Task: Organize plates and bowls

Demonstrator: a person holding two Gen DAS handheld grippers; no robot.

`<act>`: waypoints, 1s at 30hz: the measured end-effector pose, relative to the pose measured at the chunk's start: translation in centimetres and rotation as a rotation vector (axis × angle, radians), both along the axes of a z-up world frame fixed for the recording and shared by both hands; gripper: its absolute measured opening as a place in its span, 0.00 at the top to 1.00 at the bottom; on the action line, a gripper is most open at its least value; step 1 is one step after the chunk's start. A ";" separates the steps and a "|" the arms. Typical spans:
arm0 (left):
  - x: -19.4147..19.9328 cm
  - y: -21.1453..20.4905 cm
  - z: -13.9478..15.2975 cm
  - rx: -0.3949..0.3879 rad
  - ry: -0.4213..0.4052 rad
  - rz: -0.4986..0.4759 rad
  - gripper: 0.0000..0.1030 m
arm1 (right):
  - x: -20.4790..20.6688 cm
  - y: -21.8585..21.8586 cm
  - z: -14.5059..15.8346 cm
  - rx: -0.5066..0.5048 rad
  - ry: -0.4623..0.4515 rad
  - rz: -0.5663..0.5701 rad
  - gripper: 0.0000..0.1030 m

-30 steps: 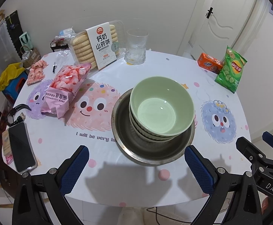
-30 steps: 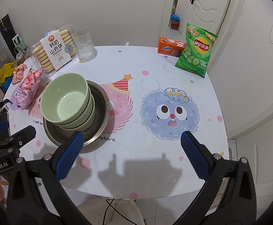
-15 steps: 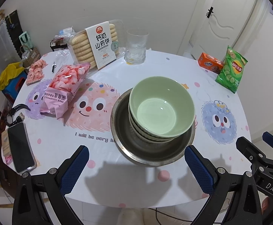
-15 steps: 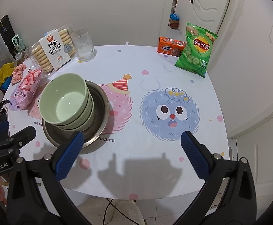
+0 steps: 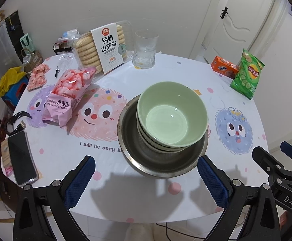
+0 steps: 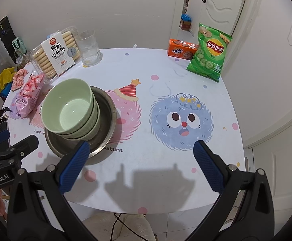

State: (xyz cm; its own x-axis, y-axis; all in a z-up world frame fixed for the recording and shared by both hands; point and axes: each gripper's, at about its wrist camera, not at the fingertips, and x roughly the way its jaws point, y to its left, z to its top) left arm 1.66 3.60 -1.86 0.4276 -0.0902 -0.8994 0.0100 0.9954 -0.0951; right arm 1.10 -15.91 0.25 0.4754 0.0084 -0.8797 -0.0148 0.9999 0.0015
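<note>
Green bowls (image 5: 172, 118) stacked in the metal dish (image 5: 162, 160), centre frame; both grippers (image 5: 146, 178) (image 6: 139, 166) spread apart, empty; stacking looks finished, so next probably withdraw.

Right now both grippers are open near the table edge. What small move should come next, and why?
Probably bring the left hand-held gripper forward to the green bowls. They sit nested in the metal basin straight ahead of its open jaws, and nothing is held. The right hand-held gripper faces mostly bare table, with the stack off to its left.
</note>
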 end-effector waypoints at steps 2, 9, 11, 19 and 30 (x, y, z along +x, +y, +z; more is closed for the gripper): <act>0.0 -0.1 -0.1 0.002 0.001 0.001 0.00 | 0.1 -0.1 -0.1 0.000 0.000 0.001 0.00; -0.1 -0.1 -0.2 -0.001 0.002 0.008 0.00 | 0.1 -0.1 -0.1 0.000 0.002 0.002 0.00; 0.0 -0.1 -0.2 -0.002 0.004 0.007 0.00 | 0.0 -0.2 -0.1 0.000 0.002 0.001 0.00; 0.0 -0.1 -0.1 -0.001 0.004 0.006 0.00 | 0.2 -0.5 -0.2 0.000 0.005 -0.004 0.00; -0.1 0.0 -0.2 -0.007 0.005 0.009 0.00 | 0.2 -0.5 -0.3 -0.001 0.005 -0.005 0.00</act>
State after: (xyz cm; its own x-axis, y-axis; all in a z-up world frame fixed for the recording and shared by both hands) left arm 1.55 3.58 -2.05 0.4243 -0.0927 -0.9008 0.0004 0.9948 -0.1021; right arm 1.29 -16.45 0.00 0.4709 0.0056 -0.8822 -0.0102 0.9999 0.0009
